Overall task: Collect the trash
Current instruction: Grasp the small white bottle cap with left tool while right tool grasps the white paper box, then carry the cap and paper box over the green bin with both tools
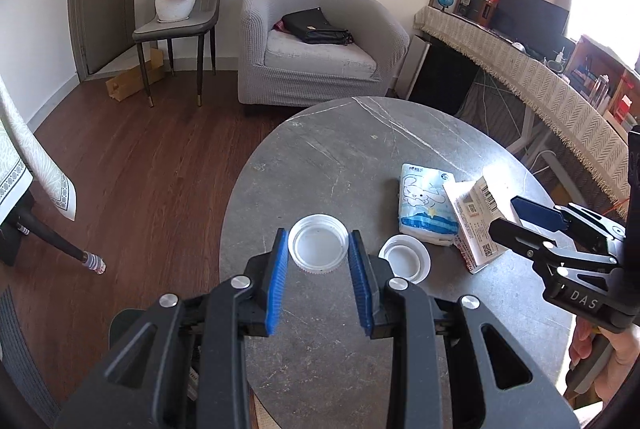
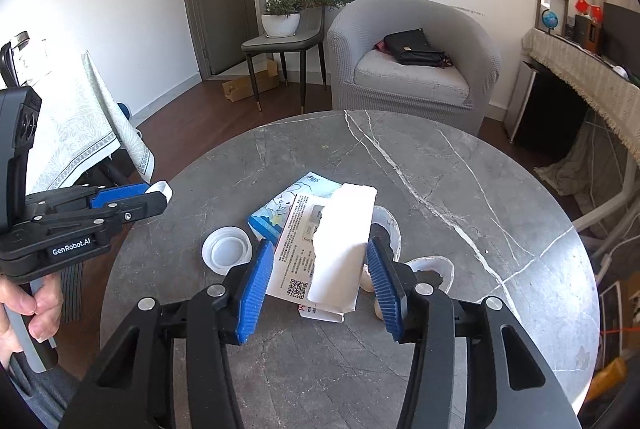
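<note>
My left gripper (image 1: 319, 248) is shut on a white plastic lid (image 1: 318, 243) and holds it above the round grey marble table (image 1: 340, 157); it also shows in the right wrist view (image 2: 154, 195). A second white lid (image 1: 405, 258) lies on the table (image 2: 227, 249). My right gripper (image 2: 316, 271) stands around a torn white paper box (image 2: 328, 249) with a QR code, its jaws close on both sides; whether they touch is unclear. The box (image 1: 474, 217) leans on a blue tissue pack (image 1: 424, 207). Broken eggshells (image 2: 430, 269) lie right of the box.
A grey armchair (image 1: 316, 41) with a black bag stands beyond the table. A chair with a potted plant (image 1: 180, 1) is at the back left. A cloth-covered desk (image 1: 532, 69) runs along the right. A draped table (image 2: 76, 133) stands on the left.
</note>
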The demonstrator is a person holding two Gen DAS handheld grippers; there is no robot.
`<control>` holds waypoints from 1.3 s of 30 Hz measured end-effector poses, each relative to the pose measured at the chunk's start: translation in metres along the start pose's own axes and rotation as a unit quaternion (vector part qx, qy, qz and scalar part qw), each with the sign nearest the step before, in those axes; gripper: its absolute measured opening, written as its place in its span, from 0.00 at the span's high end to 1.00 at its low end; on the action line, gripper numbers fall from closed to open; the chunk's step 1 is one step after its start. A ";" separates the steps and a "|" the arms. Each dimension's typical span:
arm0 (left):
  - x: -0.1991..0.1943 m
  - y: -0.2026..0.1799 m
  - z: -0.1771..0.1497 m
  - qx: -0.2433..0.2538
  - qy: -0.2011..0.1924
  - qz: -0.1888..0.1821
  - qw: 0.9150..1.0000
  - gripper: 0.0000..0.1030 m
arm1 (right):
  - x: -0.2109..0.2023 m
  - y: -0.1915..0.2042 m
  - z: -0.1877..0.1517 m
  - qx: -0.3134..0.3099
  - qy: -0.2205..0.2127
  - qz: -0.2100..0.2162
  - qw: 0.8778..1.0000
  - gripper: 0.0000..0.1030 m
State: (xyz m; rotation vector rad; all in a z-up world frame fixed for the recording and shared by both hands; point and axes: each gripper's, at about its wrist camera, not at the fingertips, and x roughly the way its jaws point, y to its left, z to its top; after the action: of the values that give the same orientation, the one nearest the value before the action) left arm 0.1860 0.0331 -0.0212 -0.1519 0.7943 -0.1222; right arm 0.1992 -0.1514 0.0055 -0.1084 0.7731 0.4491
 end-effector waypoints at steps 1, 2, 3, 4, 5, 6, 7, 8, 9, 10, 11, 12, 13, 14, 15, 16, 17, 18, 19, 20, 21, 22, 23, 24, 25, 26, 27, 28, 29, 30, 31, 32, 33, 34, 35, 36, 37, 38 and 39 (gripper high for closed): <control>-0.002 0.001 0.000 0.000 -0.002 0.001 1.000 0.69 | 0.002 -0.001 0.000 0.001 0.002 -0.003 1.000 0.55; -0.004 0.003 0.000 -0.001 -0.003 0.001 1.000 0.69 | 0.004 -0.001 0.000 0.004 0.002 -0.004 1.000 0.56; -0.006 0.005 0.000 -0.002 -0.004 0.000 1.000 0.69 | 0.006 -0.002 0.000 0.006 0.002 -0.006 1.000 0.56; -0.007 0.007 0.000 -0.002 -0.005 0.001 1.000 0.69 | 0.008 -0.003 0.001 0.007 0.003 -0.008 1.000 0.56; -0.008 0.009 -0.001 -0.002 -0.005 0.003 1.000 0.69 | 0.010 -0.003 0.001 0.009 0.005 -0.009 1.000 0.58; -0.009 0.011 -0.001 -0.003 -0.004 0.004 1.000 0.69 | 0.011 -0.003 0.002 0.010 0.006 -0.011 1.000 0.60; -0.011 0.014 -0.001 -0.003 -0.005 0.005 1.000 0.69 | 0.012 -0.003 0.002 0.011 0.007 -0.012 1.000 0.62; -0.012 0.016 -0.001 -0.004 -0.006 0.006 1.000 0.69 | 0.013 -0.003 0.002 0.012 0.007 -0.014 1.000 0.66; -0.014 0.019 -0.001 -0.005 -0.008 0.007 1.000 0.69 | 0.014 -0.003 0.002 0.012 0.008 -0.015 1.000 0.68; -0.015 0.022 -0.001 -0.006 -0.009 0.009 1.000 0.69 | 0.015 -0.002 0.003 0.013 0.010 -0.018 1.000 0.71; -0.017 0.024 -0.001 -0.006 -0.009 0.011 1.000 0.69 | 0.016 -0.002 0.003 0.013 0.013 -0.023 1.000 0.72; -0.018 0.027 -0.001 -0.007 -0.010 0.012 1.000 0.69 | 0.017 -0.002 0.003 0.013 0.015 -0.025 0.999 0.72; -0.020 0.030 -0.001 -0.009 -0.010 0.013 1.000 0.69 | 0.018 -0.002 0.003 0.014 0.015 -0.026 0.999 0.72; -0.021 0.033 -0.002 -0.010 -0.010 0.014 1.000 0.69 | 0.017 -0.002 0.004 0.017 0.014 -0.028 0.999 0.72; -0.022 0.036 -0.002 -0.011 -0.010 0.017 1.000 0.69 | 0.016 -0.003 0.005 0.020 0.012 -0.030 0.999 0.73; -0.024 0.039 -0.002 -0.011 -0.010 0.018 1.000 0.69 | 0.015 -0.003 0.006 0.021 0.010 -0.030 0.999 0.73; -0.025 0.042 -0.003 -0.012 -0.009 0.020 1.000 0.69 | 0.013 -0.003 0.007 0.021 0.007 -0.032 0.999 0.73; -0.026 0.045 -0.004 -0.013 -0.010 0.022 1.000 0.69 | 0.010 -0.002 0.009 0.021 0.003 -0.033 0.999 0.73; -0.027 0.049 -0.004 -0.016 -0.010 0.023 1.000 0.69 | 0.008 -0.001 0.012 0.022 -0.002 -0.035 0.999 0.73; -0.029 0.053 -0.005 -0.021 -0.010 0.023 0.999 0.69 | 0.005 0.000 0.014 0.021 -0.005 -0.037 0.999 0.73; -0.030 0.056 -0.005 -0.025 -0.010 0.024 0.999 0.69 | 0.003 0.001 0.017 0.021 -0.008 -0.039 0.999 0.72; -0.031 0.058 -0.006 -0.026 -0.011 0.025 0.999 0.69 | 0.001 0.003 0.019 0.021 -0.011 -0.041 0.999 0.73; -0.032 0.061 -0.006 -0.026 -0.011 0.027 0.999 0.69 | -0.001 0.004 0.021 0.022 -0.013 -0.041 0.999 0.73; -0.034 0.063 -0.006 -0.026 -0.012 0.029 0.999 0.69 | -0.004 0.005 0.023 0.024 -0.012 -0.041 0.999 0.73; -0.035 0.064 -0.007 -0.027 -0.011 0.031 0.999 0.69 | -0.005 0.006 0.024 0.026 -0.008 -0.042 0.999 0.73; -0.035 0.067 -0.007 -0.027 -0.010 0.032 0.999 0.69 | -0.006 0.005 0.025 0.030 -0.006 -0.040 0.999 0.73; -0.036 0.068 -0.008 -0.027 -0.009 0.035 0.999 0.69 | -0.008 0.003 0.024 0.035 -0.003 -0.041 0.999 0.73; -0.037 0.071 -0.009 -0.028 -0.008 0.037 0.999 0.69 | -0.009 0.001 0.023 0.038 -0.001 -0.046 0.998 0.73; -0.038 0.072 -0.010 -0.029 -0.008 0.039 0.999 0.69 | -0.011 0.000 0.022 0.039 0.000 -0.057 0.998 0.72; -0.039 0.075 -0.011 -0.030 -0.008 0.042 0.999 0.69 | -0.012 -0.002 0.021 0.039 0.001 -0.068 0.997 0.73; -0.040 0.078 -0.012 -0.031 -0.008 0.043 0.999 0.69 | -0.015 -0.004 0.020 0.043 -0.001 -0.070 0.997 0.72; -0.042 0.082 -0.012 -0.033 -0.008 0.045 0.998 0.69 | -0.018 -0.005 0.020 0.049 -0.004 -0.066 0.997 0.73; -0.043 0.086 -0.011 -0.034 -0.009 0.046 0.998 0.69 | -0.020 -0.006 0.020 0.051 -0.008 -0.064 0.997 0.72; -0.044 0.089 -0.012 -0.036 -0.009 0.048 0.998 0.69 | -0.021 -0.004 0.021 0.048 -0.010 -0.064 0.997 0.72; -0.045 0.094 -0.012 -0.038 -0.009 0.049 0.998 0.69 | -0.023 -0.001 0.021 0.045 -0.014 -0.064 0.997 0.72; -0.046 0.098 -0.013 -0.041 -0.008 0.050 0.998 0.69 | -0.025 0.001 0.023 0.042 -0.017 -0.062 0.997 0.72; -0.047 0.100 -0.014 -0.042 -0.008 0.052 0.998 0.69 | -0.025 0.005 0.024 0.041 -0.019 -0.060 0.997 0.72; -0.047 0.104 -0.015 -0.043 -0.007 0.054 0.998 0.69 | -0.026 0.009 0.026 0.039 -0.022 -0.056 0.997 0.72; -0.048 0.107 -0.016 -0.044 -0.005 0.056 0.997 0.69 | -0.026 0.014 0.027 0.037 -0.026 -0.049 0.998 0.72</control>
State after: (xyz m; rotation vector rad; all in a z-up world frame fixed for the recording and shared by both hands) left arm 0.1470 0.1444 -0.0183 -0.1908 0.7966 0.0204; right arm 0.1945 -0.1416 0.0443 -0.0654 0.7296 0.3298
